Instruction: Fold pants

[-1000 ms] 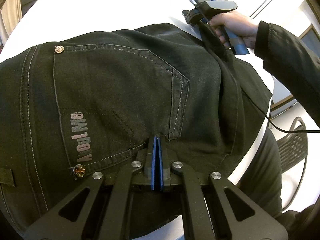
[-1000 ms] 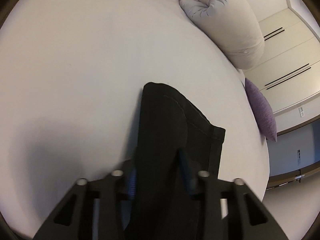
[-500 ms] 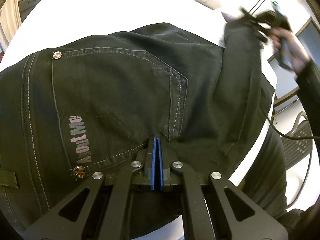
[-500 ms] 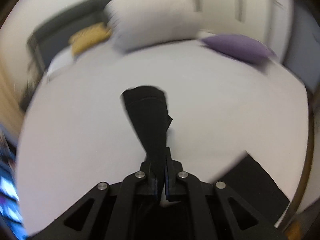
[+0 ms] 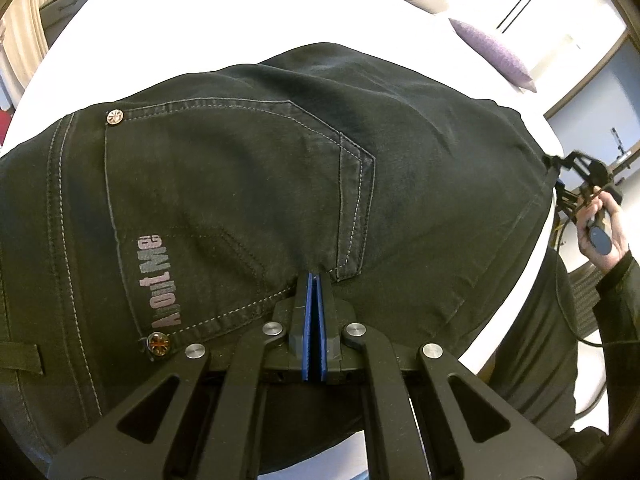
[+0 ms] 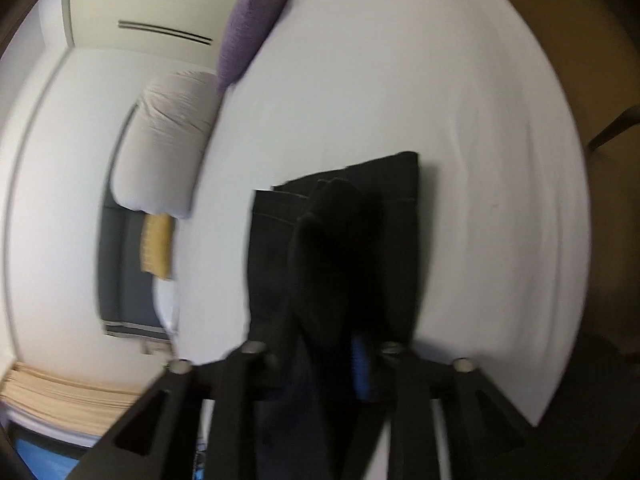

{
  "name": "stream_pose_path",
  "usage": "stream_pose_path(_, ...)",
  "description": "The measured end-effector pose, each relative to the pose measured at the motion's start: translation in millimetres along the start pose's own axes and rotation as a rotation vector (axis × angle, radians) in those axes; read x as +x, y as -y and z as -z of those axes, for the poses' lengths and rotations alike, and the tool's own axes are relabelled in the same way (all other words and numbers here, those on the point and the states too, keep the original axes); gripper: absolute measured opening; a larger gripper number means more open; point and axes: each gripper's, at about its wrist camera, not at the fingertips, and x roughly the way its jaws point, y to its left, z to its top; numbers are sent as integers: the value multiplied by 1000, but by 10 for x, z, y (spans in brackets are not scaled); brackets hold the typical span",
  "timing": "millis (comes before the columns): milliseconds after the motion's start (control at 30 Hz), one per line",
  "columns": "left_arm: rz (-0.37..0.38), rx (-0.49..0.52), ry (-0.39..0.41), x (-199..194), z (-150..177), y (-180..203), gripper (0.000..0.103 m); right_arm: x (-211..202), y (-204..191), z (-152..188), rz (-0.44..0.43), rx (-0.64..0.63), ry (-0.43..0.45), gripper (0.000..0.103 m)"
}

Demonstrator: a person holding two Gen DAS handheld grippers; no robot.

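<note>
Black jeans (image 5: 248, 184) lie on the white bed (image 5: 208, 12), seat side up, with a stitched back pocket and grey lettering. My left gripper (image 5: 314, 280) is shut, its blue pads together at the lower edge of the pocket, pressing on the fabric. My right gripper (image 5: 576, 184) is at the far right edge of the bed, shut on the jeans' leg end. In the blurred right wrist view the black leg fabric (image 6: 340, 240) hangs between the right gripper's (image 6: 332, 344) jaws, with the folded hems beyond.
A grey-white bolster pillow (image 6: 168, 144) and a purple cushion (image 5: 492, 52) lie at the head of the bed. A yellow cushion (image 6: 158, 244) is beside the bolster. A mesh chair (image 5: 584, 304) stands off the bed's right edge.
The right gripper has swung the leg end from the far side of the jeans over to the right edge of the bed. The left gripper has stayed in place.
</note>
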Motion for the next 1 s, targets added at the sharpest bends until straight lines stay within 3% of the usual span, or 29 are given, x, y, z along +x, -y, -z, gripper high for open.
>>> stream_pose_path(33, -3, 2, -1, 1, 5, 6, 2, -2, -22, -27, -30, 4, 4, 54)
stream_pose_path(67, -5, 2, -2, 7, 9, 12, 2, -3, -59, -20, -40, 5, 14, 58)
stream_pose_path(233, 1, -17, 0, -5, 14, -4, 2, 8, 15, -242, -74, 69, 38, 56)
stream_pose_path(300, -2, -17, 1, -3, 23, -10, 2, 81, 19, -230, -73, 70, 30, 49)
stream_pose_path(367, -12, -10, 0, -3, 20, 5, 2, 105, 1, -270, -35, 47, 24, 24)
stream_pose_path(433, -20, -3, -3, 2, 13, 21, 2, 111, 37, -296, -6, 31, 24, 7)
stream_pose_path(700, -29, 3, -1, 21, 16, 63, 2, -99, 165, -436, -37, -8, 32, 7)
stream_pose_path(767, -32, 4, -1, 26, 22, 74, 2, -87, 274, -454, -3, 13, 46, 9)
stream_pose_path(833, -34, 5, 0, 24, 21, 84, 2, -134, 447, -493, -70, 90, 55, 10)
stream_pose_path(900, -33, 5, 0, 25, 26, 85, 2, -275, 491, -513, -57, 97, 103, 19)
stream_pose_path(933, -33, 4, 2, 26, 27, 85, 2, -368, 493, -523, -31, 82, 136, 29)
stream_pose_path(1000, -33, 5, 6, 27, 33, 83, 2, -530, 525, -540, -15, 76, 173, 32)
